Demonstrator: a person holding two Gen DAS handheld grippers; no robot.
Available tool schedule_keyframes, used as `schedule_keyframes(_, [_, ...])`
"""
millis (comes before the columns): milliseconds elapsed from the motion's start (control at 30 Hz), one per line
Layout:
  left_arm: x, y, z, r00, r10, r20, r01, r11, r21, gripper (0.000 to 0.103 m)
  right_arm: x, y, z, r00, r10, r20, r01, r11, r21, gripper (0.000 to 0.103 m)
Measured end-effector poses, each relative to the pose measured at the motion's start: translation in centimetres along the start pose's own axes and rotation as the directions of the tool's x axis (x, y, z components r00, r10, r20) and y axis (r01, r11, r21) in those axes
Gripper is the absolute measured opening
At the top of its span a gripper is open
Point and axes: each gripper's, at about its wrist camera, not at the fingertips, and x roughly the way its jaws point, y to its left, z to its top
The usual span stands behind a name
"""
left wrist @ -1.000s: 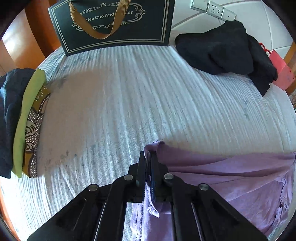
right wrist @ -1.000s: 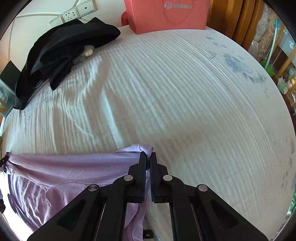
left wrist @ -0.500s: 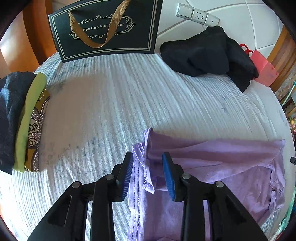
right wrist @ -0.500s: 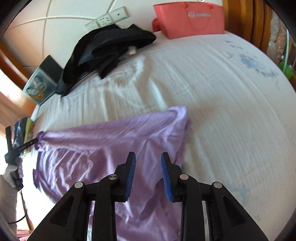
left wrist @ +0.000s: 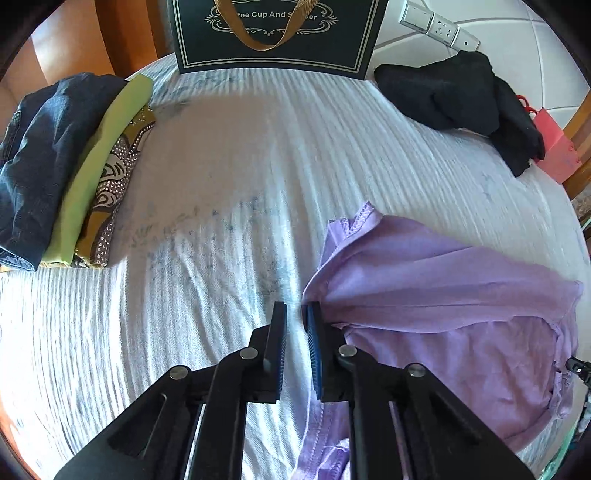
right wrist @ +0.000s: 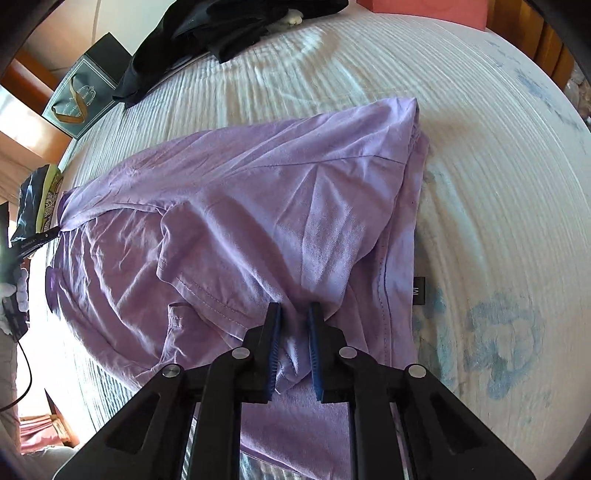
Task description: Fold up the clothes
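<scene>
A lilac T-shirt (right wrist: pixel 258 206) lies rumpled and partly doubled over on the white ribbed bedspread (right wrist: pixel 498 166). My right gripper (right wrist: pixel 294 317) hovers low over its near part, open, with a raised ridge of cloth running into the gap between the fingers. In the left wrist view the same shirt (left wrist: pixel 443 295) fills the lower right. My left gripper (left wrist: pixel 295 317) is at the shirt's left edge, narrowly open. White sheet shows in the gap, and the right finger (left wrist: pixel 314 332) touches the cloth.
A folded stack of denim, green and patterned clothes (left wrist: pixel 74 166) sits at the left. A dark gift bag (left wrist: pixel 273 33) stands at the headboard, with a heap of black clothes (left wrist: pixel 461 96) and a pink bag (left wrist: pixel 554 151) to its right. A gloved hand (right wrist: pixel 14 299) shows at the left edge.
Both grippers let go of the shirt's far corners, and it dropped folded onto the bed. Both have since moved nearer its near part, and their jaws have narrowed.
</scene>
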Motion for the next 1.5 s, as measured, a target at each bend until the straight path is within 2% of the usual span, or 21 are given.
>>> schedule_keyframes(67, [-1.3, -1.2, 0.5, 0.999, -0.028, 0.045, 0.026, 0.999, 0.041, 0.014, -0.1, 0.1, -0.4, 1.0, -0.004, 0.014, 0.005, 1.0, -0.016, 0.013])
schedule_keyframes(100, [-1.8, -1.8, 0.9, 0.997, -0.025, 0.067, 0.021, 0.998, 0.063, 0.018, 0.0, 0.0, -0.5, 1.0, -0.004, 0.022, 0.004, 1.0, -0.016, 0.013])
schedule_keyframes(133, [-1.9, -2.3, 1.3, 0.997, -0.021, 0.078, 0.016, 0.997, 0.071, 0.022, 0.0, -0.1, -0.6, 1.0, 0.0, 0.026, 0.001, 1.0, -0.013, 0.013])
schedule_keyframes(233, [-1.8, -3.7, 2.5, 0.996, -0.024, 0.092, 0.017, 0.997, 0.077, 0.024, 0.0, -0.6, -0.4, 1.0, 0.005, 0.022, -0.005, 1.0, 0.01, 0.013])
schedule_keyframes(333, [-0.8, -5.0, 2.4, 0.997, -0.02, 0.069, 0.012, 0.993, 0.115, 0.024, -0.3, -0.9, -0.3, 0.999, -0.032, 0.011, 0.032, 0.999, 0.017, 0.013])
schedule_keyframes(500, [1.9, -5.6, 1.1, 0.998, 0.056, 0.01, -0.057, 0.982, 0.181, 0.025, -1.2, -1.9, -0.3, 0.994, -0.105, 0.003, 0.105, 0.994, 0.034, 0.019])
schedule_keyframes(667, [1.3, -5.3, -0.1, 0.997, 0.071, 0.022, -0.074, 0.978, 0.197, 0.025, -2.7, -3.1, -1.6, 0.998, -0.061, 0.033, 0.058, 0.996, 0.07, 0.02])
schedule_keyframes(700, [0.7, -5.4, -0.4, 0.997, 0.066, 0.03, -0.071, 0.975, 0.209, 0.026, -2.9, -3.2, -1.9, 0.998, -0.055, 0.037, 0.053, 0.996, 0.072, 0.021])
schedule_keyframes(833, [-1.6, -5.5, -2.6, 0.999, 0.035, 0.039, -0.044, 0.962, 0.271, 0.049, -3.5, -3.4, -3.1, 0.998, -0.035, 0.051, 0.031, 0.997, 0.077, 0.027])
schedule_keyframes(867, [-2.1, -5.3, -3.3, 0.999, 0.027, 0.035, -0.036, 0.958, 0.283, 0.05, -3.7, -3.5, -3.4, 0.998, -0.03, 0.054, 0.025, 0.997, 0.079, 0.03])
schedule_keyframes(967, [-2.9, -3.9, -4.9, 1.0, 0.022, 0.014, -0.025, 0.958, 0.285, 0.05, -3.8, -4.0, -4.2, 0.998, -0.018, 0.055, 0.012, 0.995, 0.097, 0.031])
schedule_keyframes(1133, [-3.1, -1.6, -6.6, 1.0, 0.023, -0.017, -0.018, 0.973, 0.232, 0.05, -3.8, -4.5, -4.9, 0.999, 0.002, 0.045, -0.007, 0.994, 0.107, 0.031])
schedule_keyframes(1267, [-2.9, -1.9, -7.3, 1.0, 0.016, -0.021, -0.011, 0.972, 0.236, 0.05, -4.0, -4.3, -4.9, 0.999, 0.01, 0.042, -0.014, 0.995, 0.099, 0.031])
schedule_keyframes(1400, [-2.1, -2.5, -7.6, 0.999, 0.026, -0.032, -0.018, 0.969, 0.245, 0.05, -3.6, -3.7, -5.0, 1.0, 0.01, 0.023, -0.012, 0.997, 0.078, 0.043])
schedule_keyframes(1500, [-1.5, -2.8, -7.7, 0.999, 0.029, -0.038, -0.019, 0.969, 0.248, 0.05, -3.1, -3.3, -4.9, 1.0, -0.016, 0.015, 0.015, 0.998, 0.063, 0.043])
